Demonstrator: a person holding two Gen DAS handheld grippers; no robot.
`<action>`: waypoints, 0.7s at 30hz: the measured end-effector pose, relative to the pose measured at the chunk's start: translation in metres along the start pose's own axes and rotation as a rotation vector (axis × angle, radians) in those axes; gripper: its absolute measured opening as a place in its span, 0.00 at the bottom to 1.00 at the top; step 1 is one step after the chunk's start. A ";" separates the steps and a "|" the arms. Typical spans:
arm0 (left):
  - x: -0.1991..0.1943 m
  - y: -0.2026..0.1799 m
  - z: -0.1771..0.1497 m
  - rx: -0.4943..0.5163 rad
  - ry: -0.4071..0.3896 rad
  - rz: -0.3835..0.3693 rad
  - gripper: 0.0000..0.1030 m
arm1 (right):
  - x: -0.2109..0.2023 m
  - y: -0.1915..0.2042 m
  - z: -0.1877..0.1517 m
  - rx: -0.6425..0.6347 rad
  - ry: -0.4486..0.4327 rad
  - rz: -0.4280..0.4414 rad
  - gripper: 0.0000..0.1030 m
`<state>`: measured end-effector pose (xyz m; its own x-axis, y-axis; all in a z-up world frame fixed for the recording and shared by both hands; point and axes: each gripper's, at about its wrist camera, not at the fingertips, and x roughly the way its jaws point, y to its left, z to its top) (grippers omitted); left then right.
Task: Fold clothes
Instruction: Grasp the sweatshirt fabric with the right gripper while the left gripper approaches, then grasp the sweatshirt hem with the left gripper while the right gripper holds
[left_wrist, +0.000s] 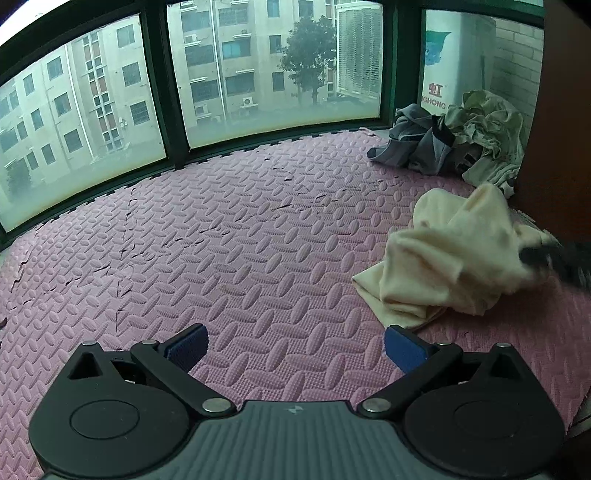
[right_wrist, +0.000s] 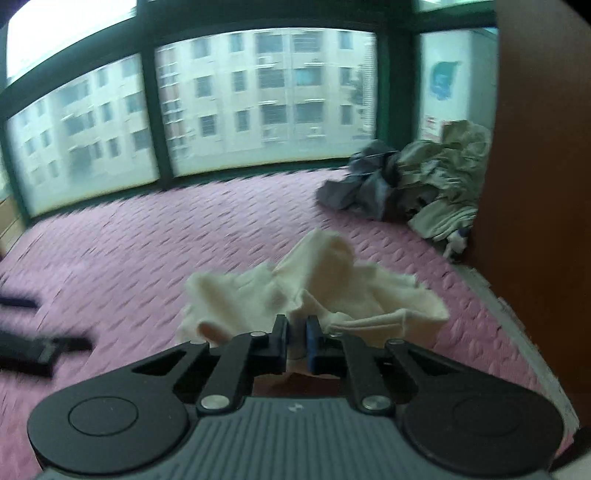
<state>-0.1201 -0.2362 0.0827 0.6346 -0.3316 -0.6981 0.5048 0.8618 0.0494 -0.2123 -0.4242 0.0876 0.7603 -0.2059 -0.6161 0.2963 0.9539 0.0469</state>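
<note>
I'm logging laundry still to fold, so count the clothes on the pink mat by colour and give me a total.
Cream garment, pinched in the right gripper: 1
Grey garment, crumpled by the window: 1
Pale olive garment, crumpled beside the grey one: 1, though the heap may hide more
Total: 3

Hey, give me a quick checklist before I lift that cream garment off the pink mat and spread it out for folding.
1. Right gripper shut on the cream garment: ok, cloth sits pinched between its blue pads.
2. How much fabric is in the pinch: cannot tell, the picture is blurred.
3. Left gripper free for a second grab: ok, jaws wide open, nothing between them.
4. Bare pink foam mat to spread on: ok, open area ahead of the left gripper.
5. Garment apart from the pile of grey and olive clothes in the corner: ok, mat shows between them.
</note>
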 end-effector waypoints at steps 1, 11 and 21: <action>-0.001 0.000 0.000 0.002 -0.002 -0.005 1.00 | -0.006 0.005 -0.006 -0.018 0.006 0.016 0.08; -0.007 -0.018 -0.003 0.035 0.006 -0.101 1.00 | -0.052 0.041 -0.066 -0.125 0.096 0.160 0.08; 0.018 -0.036 -0.015 0.062 0.093 -0.150 0.99 | -0.077 0.025 -0.063 -0.079 0.096 0.144 0.14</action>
<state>-0.1356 -0.2677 0.0573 0.4940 -0.4149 -0.7641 0.6263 0.7794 -0.0182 -0.2998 -0.3706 0.0870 0.7315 -0.0481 -0.6801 0.1397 0.9869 0.0805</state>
